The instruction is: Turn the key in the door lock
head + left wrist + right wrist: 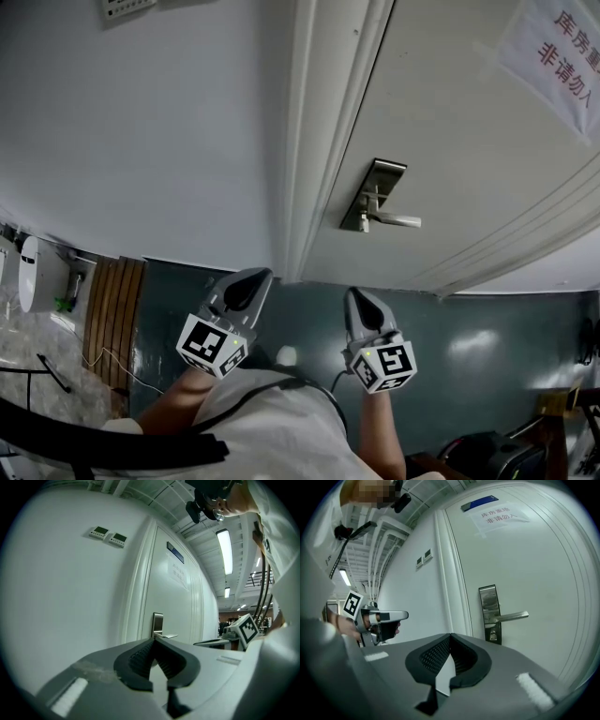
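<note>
The left hand-held gripper (251,281) and right hand-held gripper (362,302) both have jaws pressed together, empty, apart from the lock plate (373,192) at the door's (469,122) frame-side edge.

Dim, fisheye-warped, perhaps soft edges

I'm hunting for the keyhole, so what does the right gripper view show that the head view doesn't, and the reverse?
Only the right gripper view: the lock cylinder under the lever handle, too small to make out in detail, and a blue plate over the door. Only the head view: the dark floor and wooden slats. Both: that handle, the paper notice, the left tool and the right tool.
</note>
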